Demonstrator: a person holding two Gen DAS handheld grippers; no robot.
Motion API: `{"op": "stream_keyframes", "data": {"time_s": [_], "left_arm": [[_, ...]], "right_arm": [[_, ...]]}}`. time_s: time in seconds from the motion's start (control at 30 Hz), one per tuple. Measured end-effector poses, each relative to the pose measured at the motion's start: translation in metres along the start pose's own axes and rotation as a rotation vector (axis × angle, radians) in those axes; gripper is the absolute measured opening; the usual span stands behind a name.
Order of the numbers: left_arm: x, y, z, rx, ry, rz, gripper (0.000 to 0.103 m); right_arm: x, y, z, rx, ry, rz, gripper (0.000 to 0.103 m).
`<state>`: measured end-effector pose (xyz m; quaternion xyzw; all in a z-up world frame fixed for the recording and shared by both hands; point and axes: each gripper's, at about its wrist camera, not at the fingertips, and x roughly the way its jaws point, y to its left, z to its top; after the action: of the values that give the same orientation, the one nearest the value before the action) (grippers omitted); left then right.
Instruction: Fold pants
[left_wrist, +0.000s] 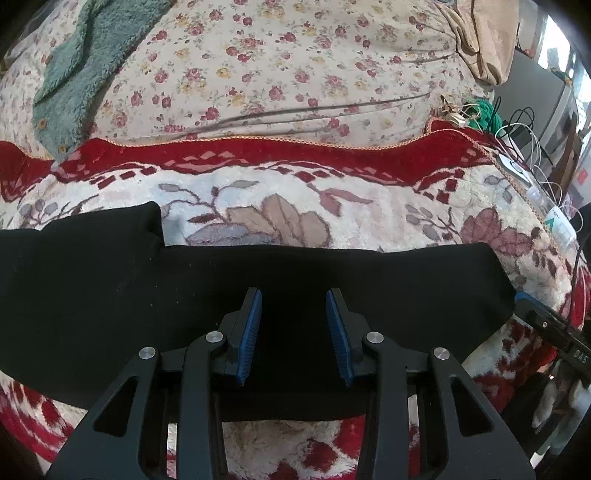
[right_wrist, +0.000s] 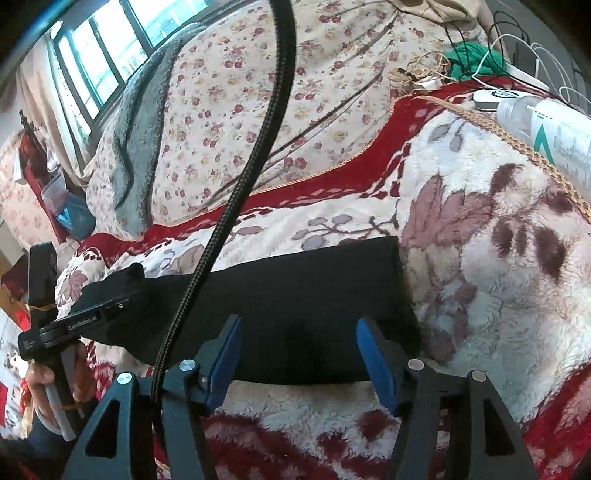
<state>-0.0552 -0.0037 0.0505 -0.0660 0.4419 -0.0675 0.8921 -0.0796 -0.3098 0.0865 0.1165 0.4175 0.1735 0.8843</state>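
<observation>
Two tools hang over the black pants (left_wrist: 258, 280), which lie folded flat on the fleecy flowered blanket (left_wrist: 280, 206) on the bed. Left tool (left_wrist: 294, 295) stands part open above the cloth, gripping nothing; right tool (right_wrist: 299, 325) gapes wide at the pants' near edge, also empty.

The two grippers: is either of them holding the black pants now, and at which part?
Nothing is held. The left gripper and right gripper both stand open above the black pants, pads apart from the cloth.
</observation>
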Motion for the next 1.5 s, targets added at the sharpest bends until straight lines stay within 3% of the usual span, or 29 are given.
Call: {"op": "stream_keyframes", "data": {"time_s": [0.43, 1.23, 1.5], "left_arm": [[0.000, -0.001, -0.002, 0.011, -0.009, 0.014, 0.036], [0.005, -0.034, -0.001, 0.047, -0.010, -0.006, 0.036], [0.009, -0.046, 0.004, 0.056, 0.005, -0.079, 0.036]], "right_arm": [[0.002, 0.006, -0.007, -0.034, 0.036, -0.019, 0.061], [-0.014, -0.009, -0.023, 0.045, 0.042, -0.015, 0.061], [-0.013, -0.021, -0.028, 0.115, 0.058, -0.007, 0.061]]}}
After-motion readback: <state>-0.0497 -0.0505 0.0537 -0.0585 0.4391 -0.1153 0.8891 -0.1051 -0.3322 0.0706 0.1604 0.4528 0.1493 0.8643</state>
